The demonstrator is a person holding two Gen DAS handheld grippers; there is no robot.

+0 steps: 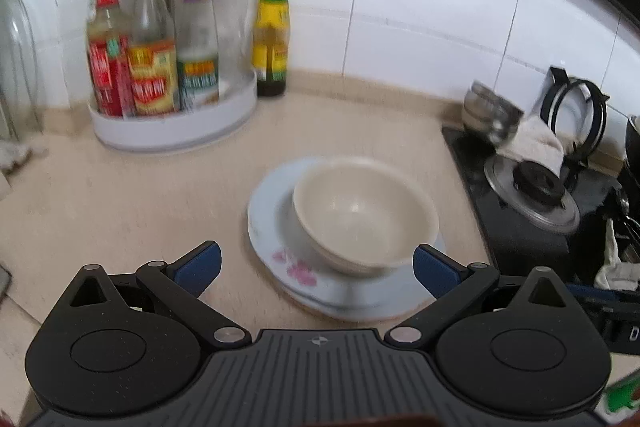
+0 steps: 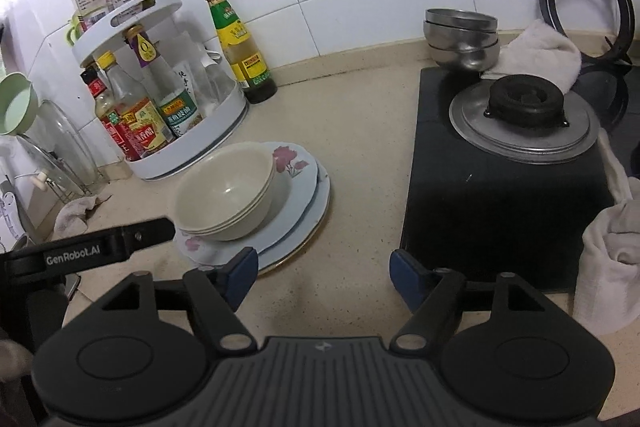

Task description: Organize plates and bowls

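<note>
The left tongs (image 1: pixel 317 265) are standing spread wide with nothing gripped; the cream bowls (image 1: pixel 365 214) are sitting just ahead of the gap, the blue pads (image 1: pixel 200 265) clear of them on either side. The right tongs (image 2: pixel 322 277) are gaping too, holding nothing, with only bare counter (image 2: pixel 352 147) between the pads; the left one is hovering at the near rim of the plates (image 2: pixel 298 205). Those cream bowls (image 2: pixel 224 191) are nesting in a stack of at least three, resting on the stacked flowered plates in the middle of the counter. Behind them a white two-tier condiment rack (image 2: pixel 160 99) is standing full of bottles, a yellow-capped sauce bottle (image 2: pixel 240 47) just beside it. To the right a black stove (image 2: pixel 500 187) is carrying stacked steel bowls (image 2: pixel 462 39) at its back corner, touching a white cloth (image 2: pixel 540 55)
</note>
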